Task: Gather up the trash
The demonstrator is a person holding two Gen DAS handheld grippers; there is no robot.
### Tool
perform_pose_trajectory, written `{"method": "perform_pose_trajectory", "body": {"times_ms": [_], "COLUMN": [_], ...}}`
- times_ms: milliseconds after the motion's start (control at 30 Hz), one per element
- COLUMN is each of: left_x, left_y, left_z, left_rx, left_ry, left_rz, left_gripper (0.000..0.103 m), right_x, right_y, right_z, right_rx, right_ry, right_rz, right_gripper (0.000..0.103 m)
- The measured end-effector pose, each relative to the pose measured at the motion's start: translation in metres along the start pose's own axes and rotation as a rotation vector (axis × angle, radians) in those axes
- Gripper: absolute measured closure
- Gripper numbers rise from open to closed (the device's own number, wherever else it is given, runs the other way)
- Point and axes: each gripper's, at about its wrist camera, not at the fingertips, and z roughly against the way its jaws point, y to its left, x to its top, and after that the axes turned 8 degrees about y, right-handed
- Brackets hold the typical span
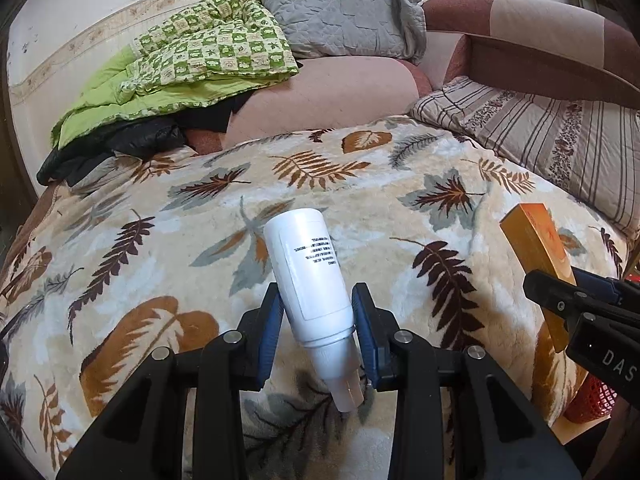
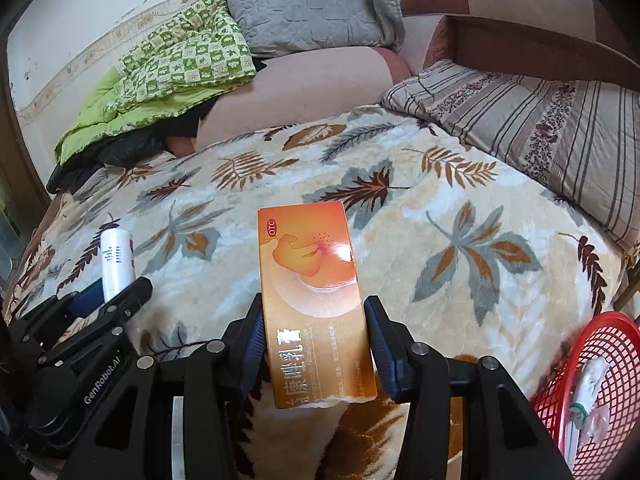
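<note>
1. The left gripper has its jaws clenched on a white bottle, gripping it near the neck; the bottle's base points away from the camera and its nozzle end points toward it.
2. The right gripper has its jaws clenched on an orange box, gripping the long sides of the box near its lower half; the printed face is turned up.
3. Both items are held above a bed covered by a leaf-patterned blanket.
4. A red mesh basket stands at the near right edge of the bed; pale, crumpled items lie inside it.
5. At the far side lie a green checked quilt, a grey pillow and, to the right, a striped pillow.
</note>
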Motion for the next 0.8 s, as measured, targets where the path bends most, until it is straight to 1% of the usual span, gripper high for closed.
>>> {"method": "perform_pose_trajectory", "body": {"times_ms": [133,400,700,733,800], "left_x": [0.0004,0.0028,0.0037,0.0045,0.0068], "left_y": [0.0006,0.0005,-0.0014,-0.0029,0.0035], "left_z": [-0.0002,-0.0018,-0.0030,-0.0037,-0.0089], "left_rx": [0.000,0.001,0.001,-0.003,-0.053], "left_ry": [-0.001,-0.005,0.001,0.005,0.038], "left_rz": [0.000,0.000,-0.002,0.000,0.037], "left_gripper": [0.069,0.069,0.069,0.069,0.069], "right_x": [0.0021,0.0018,0.0013,0.0011,0.0011], "right_y": [-0.0048,0.0016,0.0011,0.0011,0.0001], "right_z": [-0.0040,-0.0063,-0.0075,-0.0076,-0.0070], "right_rx": [0.001,-0.005,0.001,0.003,0.006], "right_ry": [0.009,0.009,0.008,0.009,0.007], "right_rz": [-0.027,-0.002,-0.013,-0.015,-0.019], "right_gripper": [0.051,0.051,0.051,0.051,0.051]}}
